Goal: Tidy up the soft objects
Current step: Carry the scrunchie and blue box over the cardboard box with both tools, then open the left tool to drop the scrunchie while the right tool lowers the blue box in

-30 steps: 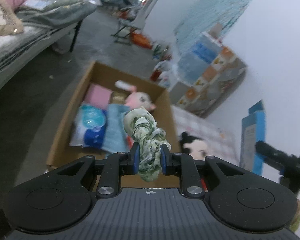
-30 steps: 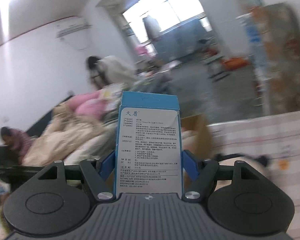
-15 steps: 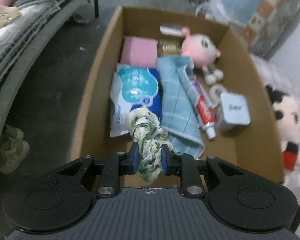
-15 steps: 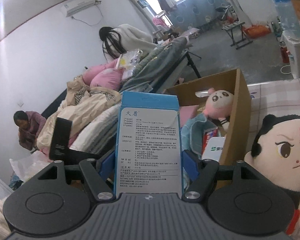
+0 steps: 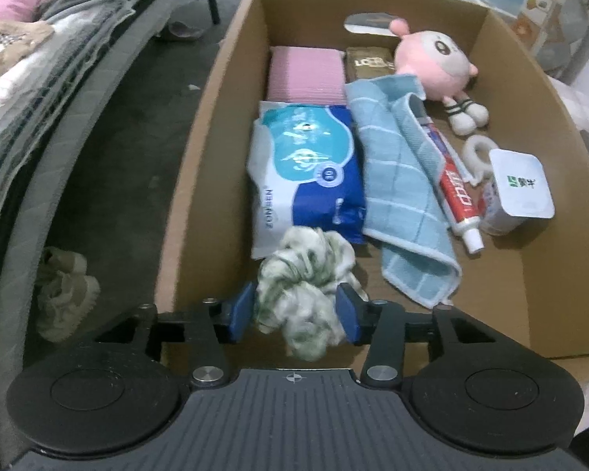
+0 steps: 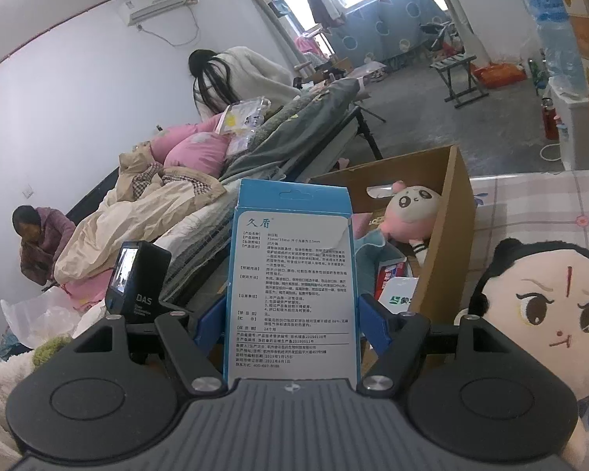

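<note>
Beside the bed [image 5: 51, 78], your left hand-held gripper [image 5: 296, 314] has released the green scrunchie [image 5: 306, 286] over the cardboard box [image 5: 200, 149]; only your right view shows its hand-held gripper [image 6: 290, 322] clamping a blue carton [image 6: 290, 274] near the doll [image 6: 546, 314]

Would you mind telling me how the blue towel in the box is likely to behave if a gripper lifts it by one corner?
The towel will probably drape limply: it lies folded and rumpled. It looks light. Lifting it may shift the toothpaste, which is partly tucked under its fold.
</note>
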Demonstrator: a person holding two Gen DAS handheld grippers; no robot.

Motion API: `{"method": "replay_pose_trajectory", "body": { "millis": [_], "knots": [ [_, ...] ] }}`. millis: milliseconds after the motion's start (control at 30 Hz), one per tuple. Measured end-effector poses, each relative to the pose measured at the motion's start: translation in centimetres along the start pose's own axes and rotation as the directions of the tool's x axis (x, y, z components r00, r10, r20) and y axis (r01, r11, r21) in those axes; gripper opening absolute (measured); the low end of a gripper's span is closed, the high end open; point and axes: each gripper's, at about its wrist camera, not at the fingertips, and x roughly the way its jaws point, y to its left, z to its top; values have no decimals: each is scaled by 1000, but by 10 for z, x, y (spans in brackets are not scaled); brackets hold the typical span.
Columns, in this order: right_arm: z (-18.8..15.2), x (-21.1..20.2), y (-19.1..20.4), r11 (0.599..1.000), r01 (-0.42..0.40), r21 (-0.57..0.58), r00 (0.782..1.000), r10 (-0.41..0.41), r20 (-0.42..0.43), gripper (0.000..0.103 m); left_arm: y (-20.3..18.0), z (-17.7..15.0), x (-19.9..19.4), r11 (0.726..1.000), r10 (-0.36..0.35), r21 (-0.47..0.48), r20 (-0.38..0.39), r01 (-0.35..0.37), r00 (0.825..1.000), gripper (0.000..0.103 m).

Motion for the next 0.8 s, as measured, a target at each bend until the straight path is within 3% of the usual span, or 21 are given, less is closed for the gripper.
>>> {"method": "replay_pose_trajectory", "body": {
  "millis": [167,300,433,600,700,800],
  "knots": [
    [-1,-4,3,1000,16,-12,1000,-16,-3,83,7,-4,-15,999,3,-34,61,-1,998,54],
    [-1,-7,5,999,33,-30,999,-33,-5,83,17,-11,-35,995,-48,-81,125,58,991,59],
    [4,-3,11,996,31,-81,999,-33,-24,83,33,-23,-60,979,-110,-141,229,145,967,73],
    [17,29,33,972,-4,-236,991,-29,-134,83,53,-39,-83,962,-83,-212,371,171,925,89],
    [24,65,50,926,-48,-376,965,-53,-255,83,62,-45,-91,959,-43,-236,430,159,902,93],
    [27,106,63,871,-91,-483,920,-113,-376,83,68,-46,-91,956,-38,-244,446,162,894,94]
  ]
}}
